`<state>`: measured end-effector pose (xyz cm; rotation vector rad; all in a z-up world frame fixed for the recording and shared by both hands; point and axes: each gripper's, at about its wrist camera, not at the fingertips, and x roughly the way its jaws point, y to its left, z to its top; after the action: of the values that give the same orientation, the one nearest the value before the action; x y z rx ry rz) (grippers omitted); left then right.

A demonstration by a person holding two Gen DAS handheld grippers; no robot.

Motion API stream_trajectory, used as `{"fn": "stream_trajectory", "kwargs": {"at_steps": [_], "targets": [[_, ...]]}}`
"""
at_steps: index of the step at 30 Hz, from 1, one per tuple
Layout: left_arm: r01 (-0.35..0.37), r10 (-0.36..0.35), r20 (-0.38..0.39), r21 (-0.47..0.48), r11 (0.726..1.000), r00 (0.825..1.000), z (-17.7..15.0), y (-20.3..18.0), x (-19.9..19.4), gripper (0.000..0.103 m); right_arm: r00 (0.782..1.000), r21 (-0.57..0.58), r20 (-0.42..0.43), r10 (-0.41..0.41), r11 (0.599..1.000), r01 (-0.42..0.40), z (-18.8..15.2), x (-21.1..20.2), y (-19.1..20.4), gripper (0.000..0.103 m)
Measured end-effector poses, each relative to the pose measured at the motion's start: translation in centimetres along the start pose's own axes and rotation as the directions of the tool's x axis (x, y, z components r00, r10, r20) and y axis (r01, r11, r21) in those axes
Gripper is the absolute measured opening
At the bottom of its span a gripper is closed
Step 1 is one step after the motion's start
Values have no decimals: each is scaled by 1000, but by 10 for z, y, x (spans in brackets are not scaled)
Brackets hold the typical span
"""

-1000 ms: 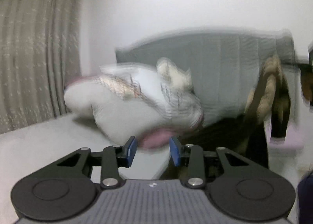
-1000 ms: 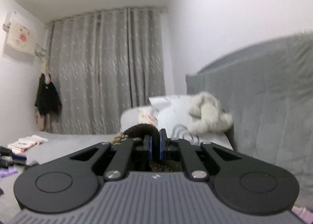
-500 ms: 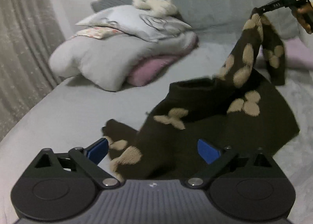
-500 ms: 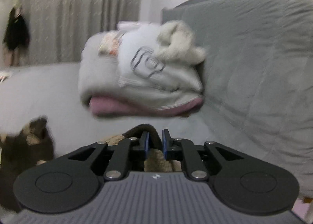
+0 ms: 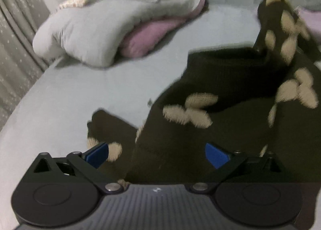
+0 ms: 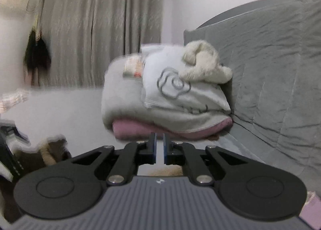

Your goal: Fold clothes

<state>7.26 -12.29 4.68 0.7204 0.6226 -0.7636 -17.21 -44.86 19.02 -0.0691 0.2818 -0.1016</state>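
A dark brown sweater (image 5: 220,121) with beige flower patches lies on the grey bed (image 5: 76,97). One sleeve (image 5: 280,27) stands raised at the right. My left gripper (image 5: 156,153) is wide open just above the sweater's near left part, holding nothing. In the right wrist view my right gripper (image 6: 159,149) has its jaws a narrow gap apart with nothing between them; a bit of the sweater (image 6: 50,149) shows at the lower left and a beige patch (image 6: 170,169) just below the fingers.
A folded grey quilt on a pink pillow (image 5: 152,35) lies at the bed's head, with a white pillow (image 6: 180,89) and a plush toy (image 6: 202,63) on top. The grey padded headboard (image 6: 270,69) is at the right. Curtains (image 6: 100,29) hang behind.
My left gripper has dropped closer to the sweater, still wide open. My right gripper's jaws have parted slightly and the sleeve fabric no longer sits between them.
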Motion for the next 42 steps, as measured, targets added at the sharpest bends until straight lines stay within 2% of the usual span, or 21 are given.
{"fn": "stream_trajectory", "kwargs": {"at_steps": [2,4,7,11,13,15,16,17,18,20,22,24,27,31,34,35,37,39,40,41,42], "targets": [[32,-32,22,-5,999,999,-2,-1,-4,98,994,-107,-80,78,991,-86,-4,9,14,44],[19,-19,35,1,1000,999,-3,-4,-8,98,969,-245,-205,139,951,-188,-23,36,38,54],[-43,44,45,-23,999,998,-5,-6,-19,98,929,-386,-342,145,879,-279,-49,71,67,54],[-17,18,92,-19,1000,996,-17,-11,-45,102,894,-572,-431,127,728,-379,-68,81,105,58],[20,-19,60,-30,999,998,-24,-16,-44,102,883,-630,-460,91,668,-397,-74,88,118,56],[48,-46,41,-45,998,998,-28,-23,-45,102,873,-654,-487,38,646,-393,-79,97,126,48],[102,-99,48,-68,992,994,-35,-29,-49,102,862,-653,-506,15,647,-394,-80,101,128,30],[157,-152,56,-92,983,987,-43,-36,-53,102,839,-616,-545,14,672,-411,-80,105,127,12],[211,-204,66,-114,971,977,-50,-42,-57,102,818,-581,-576,17,696,-423,-79,107,127,11],[245,-241,54,-95,965,969,-60,-56,-66,102,819,-555,-572,34,719,-418,-75,101,125,10],[200,-195,77,-55,978,978,-67,-67,-79,102,829,-453,-548,113,793,-407,-56,80,120,9],[158,-148,101,-96,983,984,-67,-66,-92,102,831,-384,-527,178,822,-420,-41,63,122,9],[158,-124,178,-189,969,976,-71,-56,-123,102,820,-264,-478,314,840,-475,-13,29,136,9],[190,-129,262,-220,957,956,-93,-53,-174,102,780,-110,-398,483,819,-563,23,-17,172,9],[200,-117,296,-270,942,948,-115,-46,-209,102,719,50,-323,616,769,-637,47,-29,214,9],[199,-99,308,-314,928,946,-129,-40,-229,102,693,105,-295,658,743,-661,54,-29,226,0],[202,-71,344,-362,910,936,-154,-31,-266,102,561,310,-184,807,589,-746,71,-22,263,0],[201,-53,364,-385,901,930,-165,-30,-287,102,539,326,-167,826,562,-760,79,-23,295,0],[176,-16,358,-420,890,933,-187,-24,-311,102,541,309,-169,824,566,-764,84,-24,313,1],[162,-5,344,-431,888,939,-192,-23,-315,102,609,174,-215,763,644,-745,87,-25,342,5],[149,5,329,-441,885,944,-197,-22,-318,102,648,129,-233,725,684,-718,85,-21,346,7]]}}
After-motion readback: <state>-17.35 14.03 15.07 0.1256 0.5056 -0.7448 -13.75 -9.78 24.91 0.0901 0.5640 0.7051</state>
